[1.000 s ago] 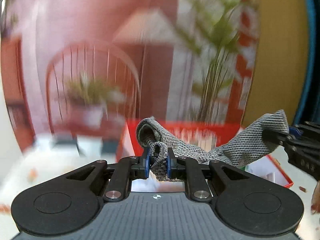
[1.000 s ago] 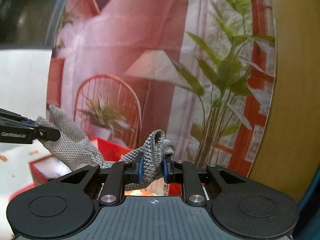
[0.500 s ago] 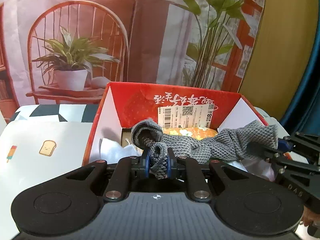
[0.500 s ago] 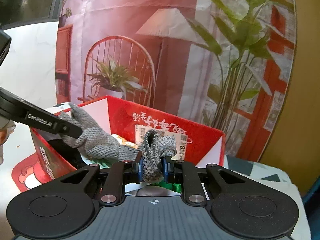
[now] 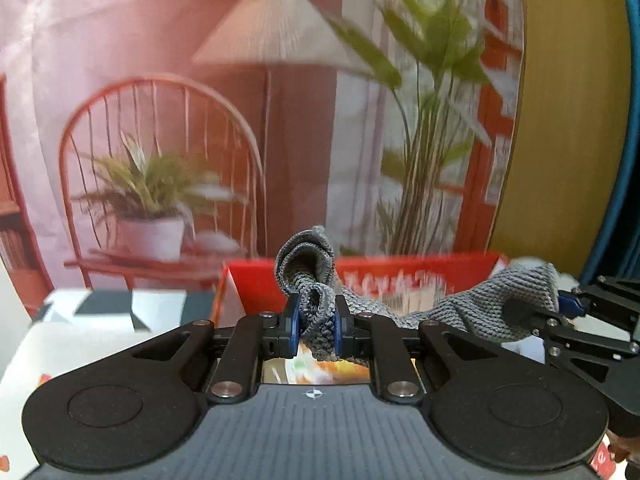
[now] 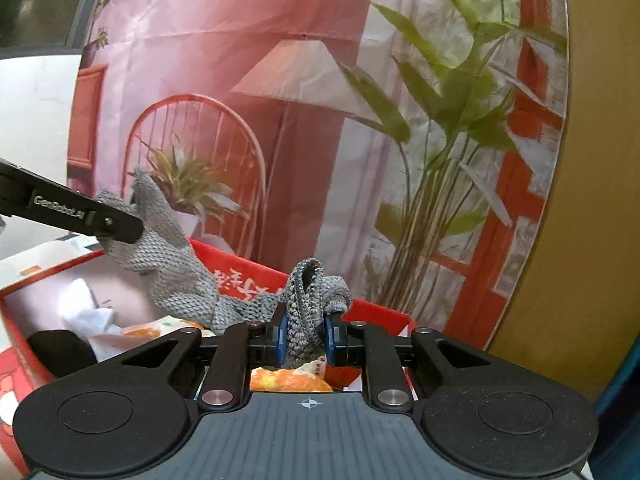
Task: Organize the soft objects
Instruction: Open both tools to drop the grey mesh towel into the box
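A grey knitted cloth (image 5: pixel 460 308) hangs stretched between both grippers above an open red cardboard box (image 5: pixel 256 284). My left gripper (image 5: pixel 316 326) is shut on one end of the cloth. My right gripper (image 6: pixel 304 332) is shut on the other end of the cloth (image 6: pixel 168 264). The right gripper shows at the right edge of the left wrist view (image 5: pixel 560 306), and the left gripper at the left of the right wrist view (image 6: pixel 124 222). The box (image 6: pixel 368 312) holds white cloth (image 6: pixel 90 316), a black item (image 6: pixel 60 350) and an orange-printed packet (image 6: pixel 280 382).
A printed backdrop (image 6: pixel 280 120) with a chair, lamp and plants stands right behind the box. A white patterned tabletop (image 5: pixel 60 352) lies to the left of the box. A yellow panel (image 5: pixel 560 120) and a blue edge (image 5: pixel 628 160) are at the right.
Both grippers have risen and tilted up with the cloth since half a second ago. The box interior has dropped low in both views. Both grips are unchanged.
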{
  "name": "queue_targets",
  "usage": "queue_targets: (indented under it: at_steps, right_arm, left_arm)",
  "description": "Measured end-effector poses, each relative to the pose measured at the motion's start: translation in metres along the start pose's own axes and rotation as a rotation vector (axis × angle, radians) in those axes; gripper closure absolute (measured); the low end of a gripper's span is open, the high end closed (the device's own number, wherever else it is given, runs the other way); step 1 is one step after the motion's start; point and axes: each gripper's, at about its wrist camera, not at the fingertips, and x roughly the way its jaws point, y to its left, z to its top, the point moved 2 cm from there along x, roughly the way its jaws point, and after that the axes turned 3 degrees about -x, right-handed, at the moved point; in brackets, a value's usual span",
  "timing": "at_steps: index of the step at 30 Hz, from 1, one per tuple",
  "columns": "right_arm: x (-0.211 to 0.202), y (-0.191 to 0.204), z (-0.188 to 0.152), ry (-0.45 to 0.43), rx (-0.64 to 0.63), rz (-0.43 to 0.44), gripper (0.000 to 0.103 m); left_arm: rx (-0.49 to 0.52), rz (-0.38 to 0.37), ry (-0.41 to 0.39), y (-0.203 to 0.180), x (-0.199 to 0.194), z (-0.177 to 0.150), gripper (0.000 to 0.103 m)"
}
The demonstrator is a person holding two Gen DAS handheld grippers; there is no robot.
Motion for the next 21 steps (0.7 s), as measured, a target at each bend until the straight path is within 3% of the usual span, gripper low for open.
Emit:
queue_targets:
  at_steps: [1,3,4,5,6,8,11,13,17,21]
  right_arm:
    - [0.005,-0.001,-0.001,0.024,0.003,0.005,0.086]
    - [0.014,-0.002,-0.006,0.086,0.023,0.021,0.085]
    - [0.017,-0.003,-0.008,0.109,0.036,0.023,0.083]
    - [0.018,-0.004,-0.011,0.119,0.046,0.02,0.079]
    - [0.017,-0.005,-0.012,0.122,0.054,0.008,0.077]
    - [0.015,-0.008,-0.013,0.128,0.069,-0.001,0.064]
    - [0.008,-0.013,-0.013,0.133,0.108,0.0,0.046]
    - [0.001,-0.016,-0.011,0.126,0.131,0.012,0.038]
    - [-0.017,-0.021,-0.002,0.103,0.165,0.026,0.011]
    - [-0.043,-0.025,0.009,0.072,0.203,0.045,0.001]
  left_arm:
    - [0.0,-0.006,0.03,0.0,0.005,-0.003,0.083]
    - [0.003,-0.026,0.071,0.0,0.01,-0.008,0.064]
    - [0.008,-0.03,0.075,0.001,0.01,-0.01,0.043]
    - [0.015,-0.03,0.064,0.001,0.008,-0.012,0.03]
    - [0.021,-0.041,0.005,0.002,0.006,-0.012,0.026]
    - [0.027,-0.044,-0.012,0.003,0.001,-0.012,0.013]
    - [0.026,-0.066,-0.024,0.004,-0.008,-0.011,0.002]
    - [0.04,-0.052,-0.032,0.002,-0.013,-0.01,0.0]
    - [0.049,-0.034,-0.05,0.001,-0.034,-0.012,0.0]
    - [0.026,-0.027,-0.089,0.004,-0.063,-0.015,0.0]
